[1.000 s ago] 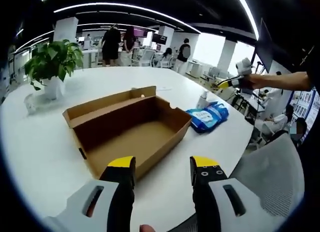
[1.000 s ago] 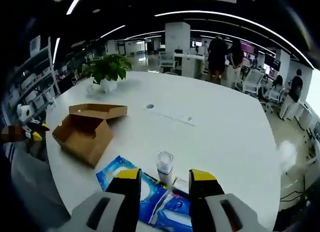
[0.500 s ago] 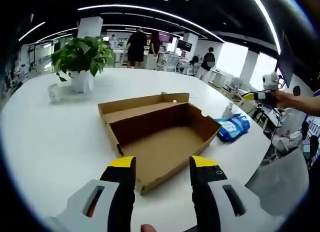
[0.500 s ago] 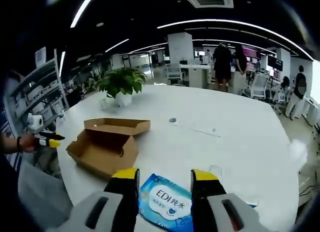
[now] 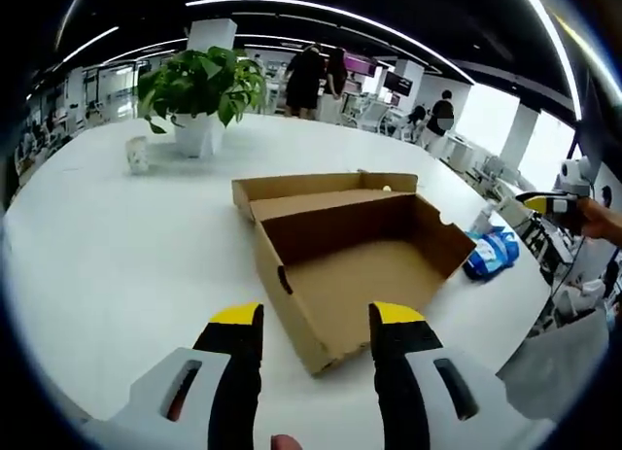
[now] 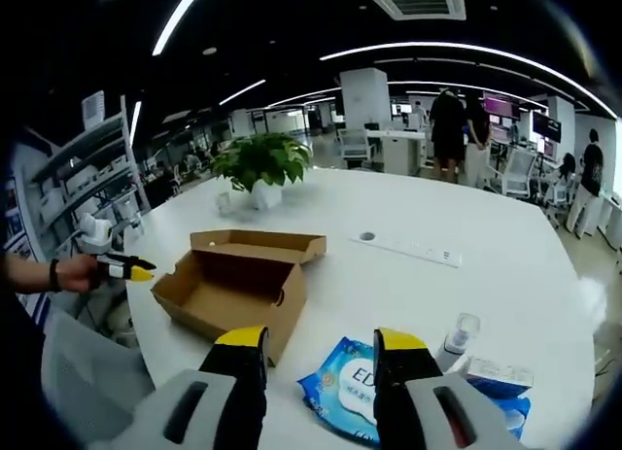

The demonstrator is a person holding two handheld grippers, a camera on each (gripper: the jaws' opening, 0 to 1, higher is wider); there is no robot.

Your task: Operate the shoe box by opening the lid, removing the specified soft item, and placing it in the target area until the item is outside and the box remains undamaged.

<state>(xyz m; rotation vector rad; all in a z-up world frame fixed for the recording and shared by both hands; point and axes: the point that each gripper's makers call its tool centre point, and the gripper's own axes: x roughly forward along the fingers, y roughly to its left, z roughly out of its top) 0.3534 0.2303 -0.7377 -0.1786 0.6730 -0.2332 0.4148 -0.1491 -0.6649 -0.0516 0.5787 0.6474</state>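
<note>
Box: the cardboard shoe box [image 5: 362,265] sits on the white table [image 5: 117,236], lid folded back, inside bare.
Soft item: the blue wipes pack [image 6: 355,392] lies outside, right of the box.
Left gripper [image 5: 316,319]: jaws apart, holding nothing, near the box's near corner.
Right gripper [image 6: 319,341]: jaws apart, above the pack.
Far side: potted plant [image 5: 202,88].

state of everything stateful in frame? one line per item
shoe box: open, lid folded back, nothing seen inside
blue wipes pack: out of the box, lying flat on the table
small bottle: upright beside the wipes pack
potted plant: upright
left hand-held gripper: open, holding nothing
right hand-held gripper: open, holding nothing, above the wipes pack
</note>
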